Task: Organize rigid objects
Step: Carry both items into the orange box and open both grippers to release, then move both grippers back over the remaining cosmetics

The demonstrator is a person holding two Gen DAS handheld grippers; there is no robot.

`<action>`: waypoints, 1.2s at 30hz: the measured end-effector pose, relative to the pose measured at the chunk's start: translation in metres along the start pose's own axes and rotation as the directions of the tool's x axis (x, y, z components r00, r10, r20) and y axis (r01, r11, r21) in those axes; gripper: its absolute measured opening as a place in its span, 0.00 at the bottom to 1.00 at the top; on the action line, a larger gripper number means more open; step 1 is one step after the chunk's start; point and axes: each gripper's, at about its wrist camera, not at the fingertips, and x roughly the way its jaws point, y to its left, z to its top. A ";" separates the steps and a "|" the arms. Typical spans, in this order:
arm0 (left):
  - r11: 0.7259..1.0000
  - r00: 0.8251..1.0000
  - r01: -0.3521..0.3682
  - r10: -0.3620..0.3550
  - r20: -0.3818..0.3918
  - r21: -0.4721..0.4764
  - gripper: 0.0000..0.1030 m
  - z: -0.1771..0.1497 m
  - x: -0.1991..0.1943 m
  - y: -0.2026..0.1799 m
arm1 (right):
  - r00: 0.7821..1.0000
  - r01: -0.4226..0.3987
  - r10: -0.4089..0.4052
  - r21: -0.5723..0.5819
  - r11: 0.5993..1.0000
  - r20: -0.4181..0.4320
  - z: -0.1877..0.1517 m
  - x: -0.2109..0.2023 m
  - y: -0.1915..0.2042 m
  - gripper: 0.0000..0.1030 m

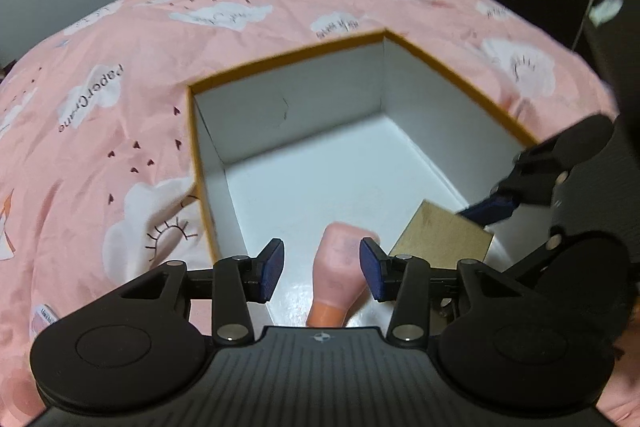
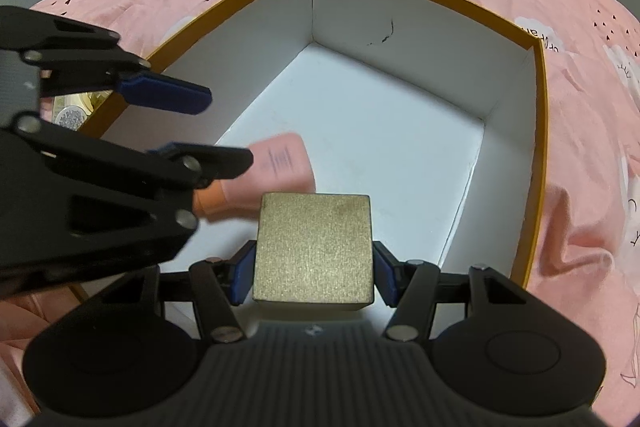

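A pink bedsheet (image 1: 132, 115) printed with white clouds fills most of both views, covering a bed. Set into it at centre frame is a large open box (image 2: 538, 155) with an orange-yellow rim and white inner walls; a thin dark scribble marks one wall near the far corner.

In the right wrist view, the left gripper (image 2: 224, 125) reaches in from the left edge over the box, and the right gripper (image 2: 314, 273) sits at bottom centre. The right gripper's fingers (image 2: 242, 277) are clamped on a gold glittery box (image 2: 314, 251) — their blue pads press its two sides, and it hangs above the lower part of the box floor. In the left wrist view the same gold box shows at lower right, under the other gripper's blue tip.

The left gripper's fingers (image 1: 272, 269) stand moderately apart, with a pink tube (image 1: 340, 275) with an orange cap lying on the white floor between and below them — the pads do not press it. In the right wrist view the tube lies just behind the gold box, its cap end toward the left.

A small round item with gold and a printed code (image 2: 74, 115) peeks out outside the box at the left edge; what it is cannot be told.
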 end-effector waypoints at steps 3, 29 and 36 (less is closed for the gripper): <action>0.999 0.999 0.007 -0.005 0.042 -0.054 0.57 -0.001 -0.012 0.007 | 1.000 -0.021 0.021 0.012 1.000 -0.008 0.002 0.001 0.000 0.57; 0.983 0.993 0.011 0.010 0.116 -0.182 0.63 -0.016 -0.039 0.026 | 0.999 0.026 -0.026 0.004 1.000 0.040 0.008 -0.010 0.012 0.72; 0.972 0.986 0.013 0.026 0.164 -0.233 0.63 -0.023 -0.057 0.034 | 0.984 0.069 -0.060 -0.050 0.996 0.166 0.012 -0.043 0.022 0.74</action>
